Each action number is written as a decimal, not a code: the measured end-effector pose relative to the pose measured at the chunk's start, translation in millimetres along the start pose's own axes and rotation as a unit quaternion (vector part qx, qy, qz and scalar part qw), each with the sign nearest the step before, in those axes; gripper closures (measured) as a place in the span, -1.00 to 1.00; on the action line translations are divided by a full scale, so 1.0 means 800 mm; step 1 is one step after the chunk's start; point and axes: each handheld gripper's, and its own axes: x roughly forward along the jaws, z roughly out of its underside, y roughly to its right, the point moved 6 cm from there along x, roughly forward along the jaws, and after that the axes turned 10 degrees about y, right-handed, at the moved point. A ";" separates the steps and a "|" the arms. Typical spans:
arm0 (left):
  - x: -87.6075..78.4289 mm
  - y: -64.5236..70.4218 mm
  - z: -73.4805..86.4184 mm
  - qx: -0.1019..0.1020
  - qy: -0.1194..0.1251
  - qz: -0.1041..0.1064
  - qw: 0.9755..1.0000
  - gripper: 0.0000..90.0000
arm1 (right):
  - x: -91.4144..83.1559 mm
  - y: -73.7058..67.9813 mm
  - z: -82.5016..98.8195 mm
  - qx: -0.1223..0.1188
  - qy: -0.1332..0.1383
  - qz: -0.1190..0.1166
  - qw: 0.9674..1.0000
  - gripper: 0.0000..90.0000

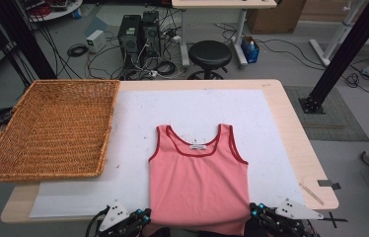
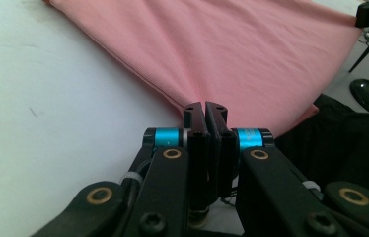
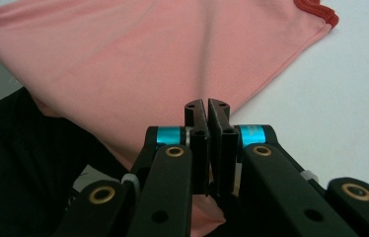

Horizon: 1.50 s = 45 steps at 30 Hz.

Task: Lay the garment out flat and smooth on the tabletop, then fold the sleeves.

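High view: a pink sleeveless top point(image 1: 198, 185) of smooth knit fabric, with darker red binding at neck and armholes and a small white label inside the neckline, lies flat on a white sheet point(image 1: 123, 148) covering the pale wood bench point(image 1: 296, 148). Its hem hangs over the near bench edge. The left hand-held gripper point(image 1: 143, 217), black with blue collars and a grey three-cornered plate, sits at the hem's left corner; the right hand-held gripper point(image 1: 256, 213), of the same build, sits at the hem's right corner. Well beyond the left hand-held gripper and further out to its side rests a shallow rectangular wicker basket point(image 1: 5, 148), coarse woven cane, partly overhanging the bench edge.

Left gripper view: the left hand-held gripper point(image 2: 205, 109) has its black jaws closed together on the fabric edge of the top point(image 2: 232, 49), which spreads away ahead in a taut fan with faint creases running from the pinch. The fine ribbed knit is visible. White sheet point(image 2: 49, 123) lies to one side.

Right gripper view: the right hand-held gripper point(image 3: 206, 106) likewise has its jaws clamped on the fabric edge of the top point(image 3: 148, 54). A soft fold runs ahead from the pinch; the red-bound armhole edge shows far ahead.
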 end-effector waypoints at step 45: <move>0.152 -0.145 -0.189 0.022 0.089 0.049 0.995 -0.05 | 0.141 0.142 -0.175 0.021 0.027 -0.084 0.996 -0.35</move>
